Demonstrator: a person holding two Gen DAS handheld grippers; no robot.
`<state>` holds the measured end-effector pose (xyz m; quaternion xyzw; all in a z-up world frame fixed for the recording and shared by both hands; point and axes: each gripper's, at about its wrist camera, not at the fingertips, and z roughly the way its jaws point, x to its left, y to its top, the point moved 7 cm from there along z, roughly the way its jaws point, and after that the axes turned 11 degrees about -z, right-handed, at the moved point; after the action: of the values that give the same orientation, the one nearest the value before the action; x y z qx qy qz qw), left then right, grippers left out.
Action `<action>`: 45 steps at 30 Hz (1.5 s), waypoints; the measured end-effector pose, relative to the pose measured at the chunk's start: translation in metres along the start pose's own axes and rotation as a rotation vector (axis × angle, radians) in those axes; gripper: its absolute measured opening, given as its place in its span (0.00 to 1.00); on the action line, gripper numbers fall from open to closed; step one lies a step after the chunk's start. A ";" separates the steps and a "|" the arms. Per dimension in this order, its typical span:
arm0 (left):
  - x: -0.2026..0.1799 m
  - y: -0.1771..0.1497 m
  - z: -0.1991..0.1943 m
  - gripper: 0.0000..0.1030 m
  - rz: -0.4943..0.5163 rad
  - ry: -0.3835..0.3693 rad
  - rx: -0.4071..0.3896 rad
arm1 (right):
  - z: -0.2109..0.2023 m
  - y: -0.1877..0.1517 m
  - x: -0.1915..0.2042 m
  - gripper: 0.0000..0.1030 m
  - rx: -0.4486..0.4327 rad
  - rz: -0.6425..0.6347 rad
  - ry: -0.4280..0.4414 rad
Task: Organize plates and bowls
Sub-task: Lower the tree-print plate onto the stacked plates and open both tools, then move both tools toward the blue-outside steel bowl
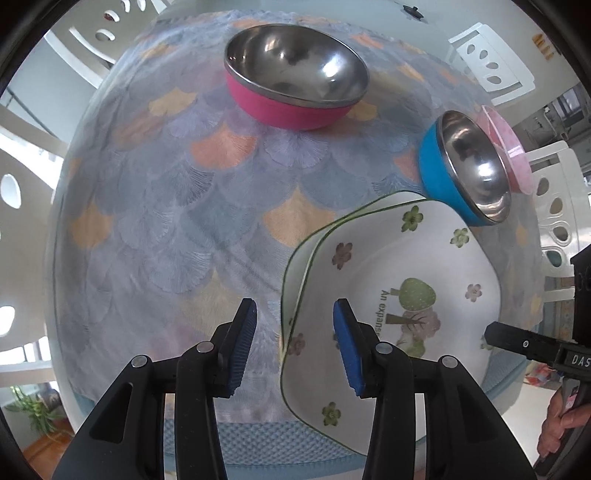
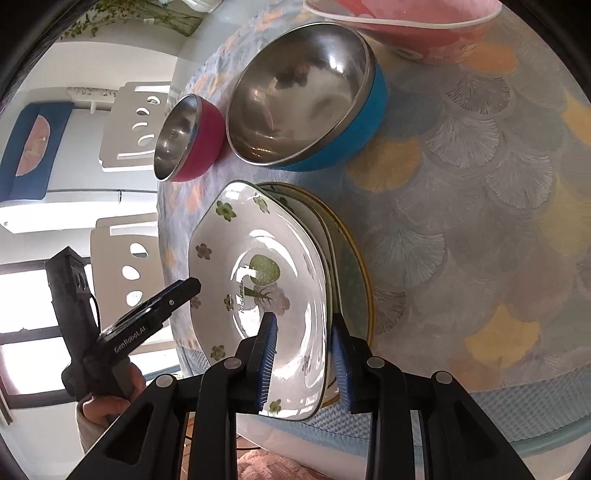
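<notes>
The right gripper (image 2: 303,356) grasps the near rim of the white flowered plate (image 2: 258,266), one pad inside the dish and one outside; the plate is tilted up on edge. Directly behind the plate lie two stacked plates (image 2: 354,280) on the patterned tablecloth (image 2: 480,221). The left gripper (image 1: 293,345) is released: its pads straddle the plate's opposite rim with a gap on both sides. Ahead of the right gripper stand the blue bowl (image 2: 306,99) and, left of it, the pink bowl (image 2: 188,138). A pink dish (image 2: 406,26) sits farthest away.
</notes>
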<state>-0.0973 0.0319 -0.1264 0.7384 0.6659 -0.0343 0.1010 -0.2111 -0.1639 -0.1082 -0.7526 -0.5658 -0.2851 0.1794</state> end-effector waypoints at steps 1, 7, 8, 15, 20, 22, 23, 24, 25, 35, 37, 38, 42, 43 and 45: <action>-0.001 0.000 0.000 0.39 0.002 -0.003 0.003 | -0.003 -0.002 -0.002 0.28 -0.004 0.011 -0.024; -0.010 -0.005 0.009 0.39 0.018 -0.010 0.030 | -0.012 -0.002 -0.008 0.28 -0.014 -0.012 -0.102; -0.012 -0.006 0.012 0.39 0.033 0.009 0.033 | -0.009 -0.003 -0.010 0.28 -0.003 -0.010 -0.102; -0.026 -0.012 0.013 0.40 0.103 0.113 0.019 | 0.008 -0.006 -0.009 0.28 0.039 -0.003 -0.066; -0.038 -0.018 0.011 0.40 0.107 0.093 0.024 | 0.012 -0.002 -0.005 0.33 0.061 -0.025 -0.091; -0.040 -0.021 0.013 0.40 0.104 0.080 0.035 | 0.012 0.000 -0.002 0.38 0.064 -0.043 -0.112; -0.040 -0.022 0.013 0.40 0.097 0.070 0.038 | 0.012 0.001 -0.002 0.38 0.065 -0.046 -0.120; -0.040 -0.022 0.014 0.40 0.089 0.063 0.042 | 0.012 0.002 -0.003 0.38 0.066 -0.045 -0.121; -0.039 -0.023 0.015 0.40 0.076 0.053 0.051 | 0.012 0.003 -0.002 0.38 0.067 -0.043 -0.118; -0.033 0.003 -0.020 0.53 0.000 0.026 0.035 | -0.022 0.022 0.006 0.38 0.018 -0.060 -0.087; -0.044 0.019 -0.034 0.70 -0.008 -0.007 0.009 | -0.037 0.035 0.012 0.44 -0.003 -0.075 -0.081; -0.052 0.026 -0.040 0.70 -0.003 -0.028 -0.004 | -0.044 0.043 0.014 0.47 -0.018 -0.086 -0.081; -0.085 0.052 -0.040 0.71 0.051 -0.044 -0.023 | -0.061 0.072 0.019 0.51 -0.079 -0.083 -0.031; -0.092 0.059 -0.035 0.71 0.060 -0.040 -0.022 | -0.062 0.079 0.014 0.51 -0.085 -0.071 -0.033; -0.114 0.075 -0.021 0.70 0.073 -0.057 -0.010 | -0.058 0.092 0.005 0.51 -0.095 -0.037 -0.037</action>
<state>-0.0376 -0.0819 -0.0767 0.7604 0.6355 -0.0482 0.1248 -0.1359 -0.2220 -0.0556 -0.7547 -0.5688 -0.3010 0.1274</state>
